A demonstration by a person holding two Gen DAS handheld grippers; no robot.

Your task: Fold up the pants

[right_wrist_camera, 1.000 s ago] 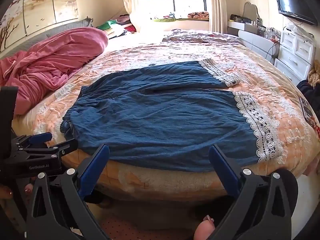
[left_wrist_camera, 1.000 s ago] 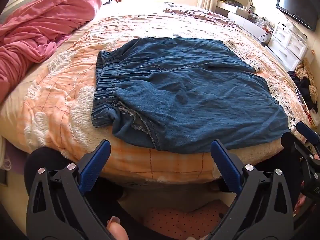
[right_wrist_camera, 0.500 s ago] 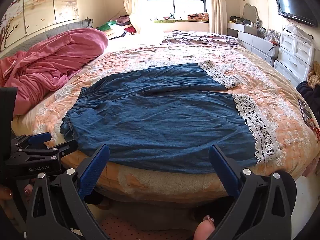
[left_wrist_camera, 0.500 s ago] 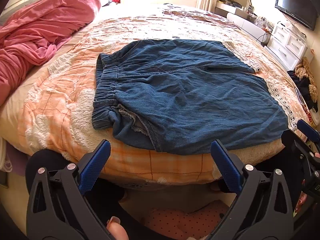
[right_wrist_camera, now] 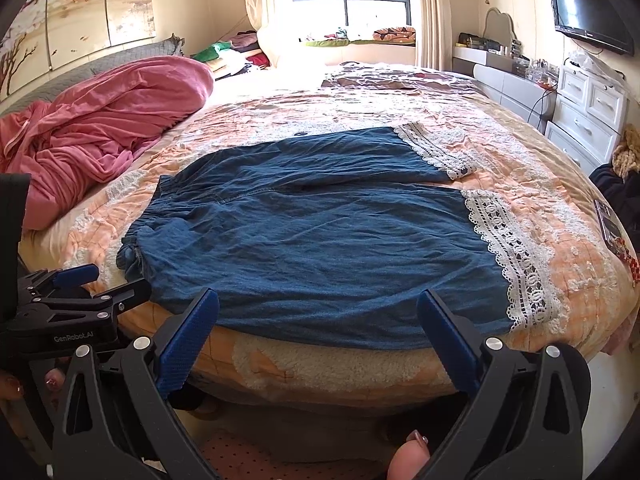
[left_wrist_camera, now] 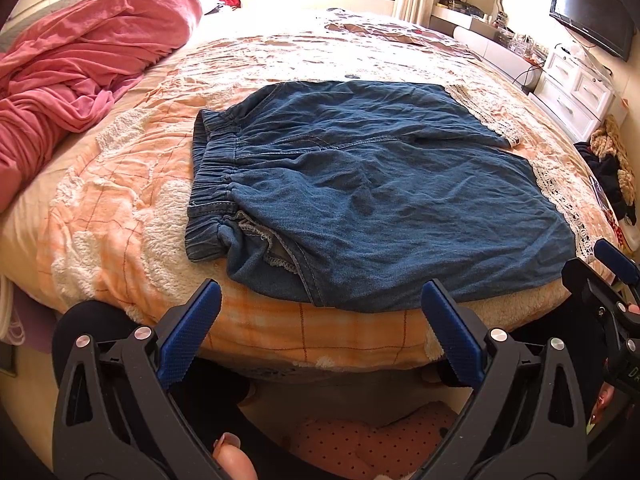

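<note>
Blue denim pants (left_wrist_camera: 360, 184) (right_wrist_camera: 320, 232) with white lace hems (right_wrist_camera: 516, 256) lie spread flat on the bed, elastic waistband (left_wrist_camera: 212, 176) to the left, legs to the right. My left gripper (left_wrist_camera: 320, 316) hangs open just short of the bed's near edge, below the waist end, holding nothing. My right gripper (right_wrist_camera: 320, 320) is open too, in front of the near leg's lower edge, apart from the cloth. Each gripper shows at the side of the other's view: the right one (left_wrist_camera: 608, 280), the left one (right_wrist_camera: 80, 292).
An orange quilted bedspread (left_wrist_camera: 112, 208) covers the bed. A pink duvet (left_wrist_camera: 80, 56) is heaped at the far left. White drawers (right_wrist_camera: 588, 116) and a wall TV (right_wrist_camera: 588, 12) stand on the right. Dark clothes (left_wrist_camera: 608, 176) lie beside the bed at right.
Both views have tilted slightly downward and the pants sit a little lower in frame. The pants have not moved and both grippers stay open.
</note>
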